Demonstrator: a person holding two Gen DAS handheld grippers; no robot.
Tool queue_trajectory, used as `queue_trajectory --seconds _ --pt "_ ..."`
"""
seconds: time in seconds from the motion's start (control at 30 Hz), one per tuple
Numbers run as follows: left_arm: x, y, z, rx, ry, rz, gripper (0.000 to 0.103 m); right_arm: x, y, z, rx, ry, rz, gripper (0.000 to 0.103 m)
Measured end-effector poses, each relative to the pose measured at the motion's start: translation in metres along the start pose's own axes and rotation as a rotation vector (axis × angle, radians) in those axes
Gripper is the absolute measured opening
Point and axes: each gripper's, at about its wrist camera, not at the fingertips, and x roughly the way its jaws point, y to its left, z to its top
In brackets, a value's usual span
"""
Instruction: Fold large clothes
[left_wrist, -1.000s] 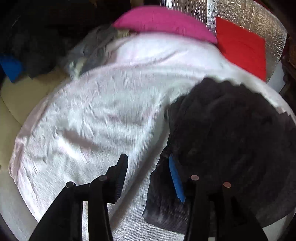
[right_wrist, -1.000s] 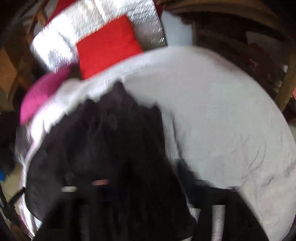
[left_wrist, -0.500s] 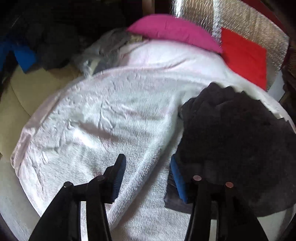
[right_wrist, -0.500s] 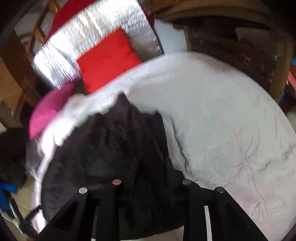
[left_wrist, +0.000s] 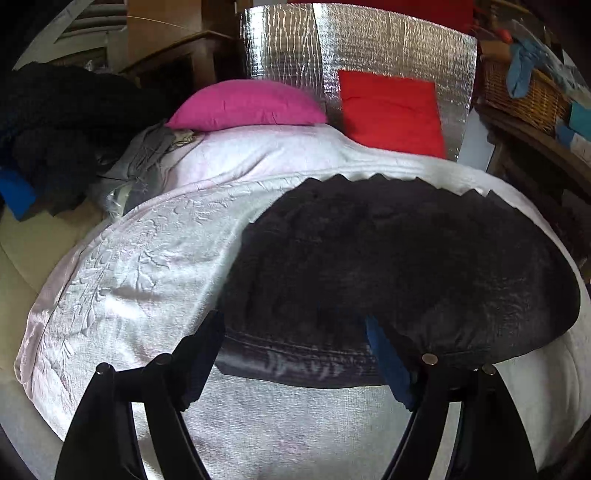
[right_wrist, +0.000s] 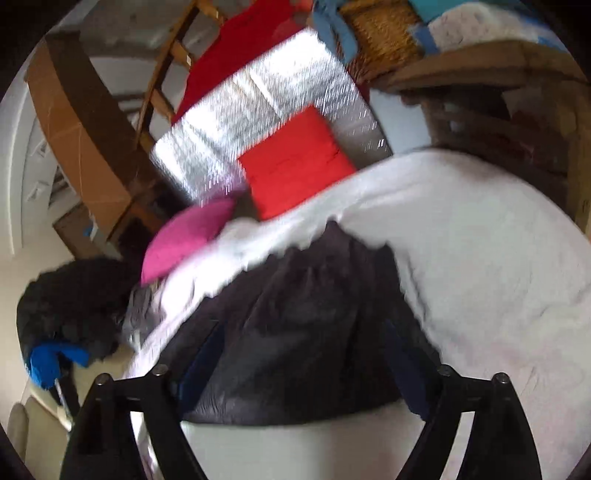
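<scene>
Two pillows at the bed's (left_wrist: 155, 258) head: one pink pillow (left_wrist: 247, 105), one red pillow (left_wrist: 391, 110). One dark garment (left_wrist: 406, 266) lies on it. Beside it, one wicker basket (left_wrist: 524, 96).

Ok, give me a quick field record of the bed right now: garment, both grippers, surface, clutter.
garment: dark garment lying flat on the bed, stitched hem nearest the grippers
left gripper: open, over the hem
right gripper: open, above the garment's near edge
surface: white blanket
pillows: pink pillow, red pillow at the far end
clutter: dark clothes pile far left
</scene>
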Motion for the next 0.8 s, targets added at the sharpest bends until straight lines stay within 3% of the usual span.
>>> queue_trajectory --seconds 0.17,0.2,0.33,0.43,0.53,0.7,0.8 --pt "0.036 -0.009 -0.005 0.000 0.123 0.047 0.080 0.039 -0.004 -0.011 0.030 0.134 -0.026 0.056" --pt "0.044 -0.008 -0.007 -0.004 0.146 0.052 0.080 0.047 -0.008 -0.013 0.050 0.155 -0.024 0.056" --pt "0.067 -0.009 -0.010 0.017 0.181 0.105 0.102 0.090 -0.036 -0.029 0.187 0.286 -0.067 0.057" --pt "0.068 -0.002 -0.009 0.000 0.198 0.081 0.103 0.100 -0.040 -0.027 0.196 0.294 -0.057 0.057" --pt "0.054 0.009 -0.008 -0.042 0.189 0.036 0.103 0.085 -0.039 -0.025 0.212 0.255 -0.036 0.057" --pt "0.016 0.024 -0.008 -0.049 0.087 0.022 0.103 0.046 -0.029 -0.022 0.202 0.203 0.061 0.062" --pt "-0.001 0.044 -0.014 -0.133 0.077 -0.097 0.103 0.035 -0.023 -0.032 0.213 0.246 0.146 0.070"
